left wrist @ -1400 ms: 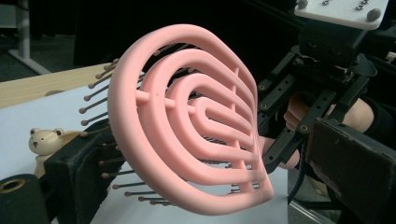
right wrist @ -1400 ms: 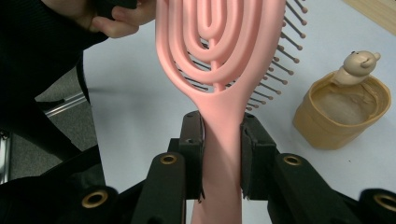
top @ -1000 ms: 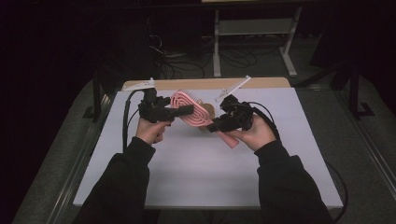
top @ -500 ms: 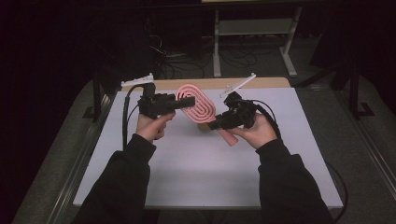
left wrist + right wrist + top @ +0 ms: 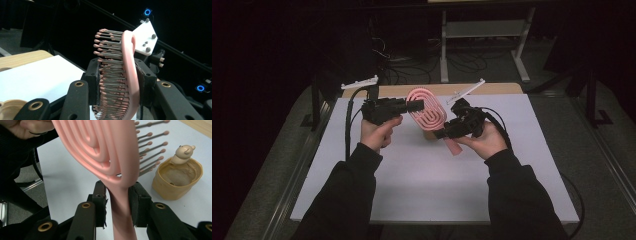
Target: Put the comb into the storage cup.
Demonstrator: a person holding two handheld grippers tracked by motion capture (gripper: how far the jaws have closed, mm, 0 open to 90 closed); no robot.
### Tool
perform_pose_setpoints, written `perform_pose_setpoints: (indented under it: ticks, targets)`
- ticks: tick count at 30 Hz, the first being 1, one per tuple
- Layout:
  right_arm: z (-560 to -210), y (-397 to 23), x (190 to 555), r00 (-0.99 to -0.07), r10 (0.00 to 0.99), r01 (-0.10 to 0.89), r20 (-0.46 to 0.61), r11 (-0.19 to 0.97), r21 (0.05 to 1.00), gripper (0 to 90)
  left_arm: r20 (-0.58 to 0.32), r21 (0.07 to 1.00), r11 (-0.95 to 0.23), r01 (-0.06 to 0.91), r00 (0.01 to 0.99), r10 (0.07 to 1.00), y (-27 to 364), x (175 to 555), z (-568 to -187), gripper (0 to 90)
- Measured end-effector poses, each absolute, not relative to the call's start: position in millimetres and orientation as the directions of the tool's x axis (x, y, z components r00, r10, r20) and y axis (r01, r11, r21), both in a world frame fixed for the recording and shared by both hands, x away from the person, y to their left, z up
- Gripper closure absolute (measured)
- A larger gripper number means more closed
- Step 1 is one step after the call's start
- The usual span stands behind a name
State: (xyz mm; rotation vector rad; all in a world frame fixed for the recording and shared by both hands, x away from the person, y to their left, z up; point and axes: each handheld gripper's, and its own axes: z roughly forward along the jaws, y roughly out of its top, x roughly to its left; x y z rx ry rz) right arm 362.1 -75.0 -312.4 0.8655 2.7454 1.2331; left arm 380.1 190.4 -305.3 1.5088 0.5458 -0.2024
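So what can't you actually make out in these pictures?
- Tan cup: in the high view, hidden behind the pink hairbrush; in the left gripper view, cut by the bottom edge.
- Brush handle's lower end: cut off by the right gripper view's bottom edge.
- Left gripper: bristles cover one pad's face.
- Room behind the table: too dark.

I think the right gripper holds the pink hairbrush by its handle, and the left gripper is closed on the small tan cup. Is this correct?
Not quite. The left gripper is closed on the head of the pink hairbrush, as the left gripper view shows; the small tan cup stands free on the table. The right gripper does hold the handle.
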Motion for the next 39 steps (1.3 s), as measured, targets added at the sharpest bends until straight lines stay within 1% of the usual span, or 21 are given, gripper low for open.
perform_pose_setpoints:
  ticks: [7,10,14,16,21,29,31,33,35,36,39]
  targets:
    - [-315.8,-74.8,362.3,-0.841,0.502,0.487,0.202,0.539,0.687,67.4,-0.406,0.91,0.011,0.414,0.885,0.228,177.8,377.4,-294.8,62.9]
    - [-318.0,-76.4,363.0,-0.836,0.504,0.495,0.216,0.525,0.692,66.4,-0.385,0.917,-0.009,0.399,0.891,0.238,172.8,377.0,-289.9,63.1]
    - [-320.1,-80.1,363.2,-0.825,0.524,0.502,0.211,0.509,0.699,55.0,-0.356,0.925,-0.04,0.378,0.899,0.256,167.4,377.4,-283.5,64.2]
    - [-321.4,-83.3,363.7,-0.808,0.552,0.516,0.207,0.493,0.7,50.6,-0.349,0.925,-0.059,0.375,0.901,0.259,165.8,378.2,-281.7,64.4]
    - [-328.8,-91.2,366.3,-0.785,0.579,0.544,0.221,0.474,0.693,39.9,-0.332,0.928,-0.078,0.365,0.901,0.278,163.3,381.9,-277.7,64.5]
    - [-334.2,-106.4,363.5,-0.754,0.624,0.552,0.208,0.428,0.716,17.2,-0.307,0.934,-0.085,0.346,0.902,0.302,162.4,386.4,-267.0,64.5]
    - [-335.3,-110.2,362.5,-0.747,0.632,0.553,0.207,0.419,0.72,13.0,-0.304,0.934,-0.088,0.345,0.902,0.305,162.3,388.0,-264.9,64.5]
    - [-336.1,-113.9,361.7,-0.747,0.631,0.553,0.21,0.415,0.722,10.7,-0.299,0.936,-0.088,0.34,0.902,0.313,162.5,388.9,-263.4,64.5]
    - [-337.5,-117.1,360.8,-0.741,0.639,0.552,0.205,0.407,0.728,2.5,-0.297,0.938,-0.08,0.338,0.9,0.318,163.9,391.1,-262.5,64.5]
    - [-338.4,-118.4,360.6,-0.736,0.646,0.554,0.202,0.403,0.729,0.0,-0.303,0.937,-0.074,0.342,0.898,0.319,163.9,391.8,-262.2,64.5]
    - [-340.7,-122.1,359.4,-0.719,0.669,0.555,0.189,0.388,0.736,0.0,-0.296,0.938,-0.076,0.337,0.898,0.325,164.6,395.2,-260.5,64.4]
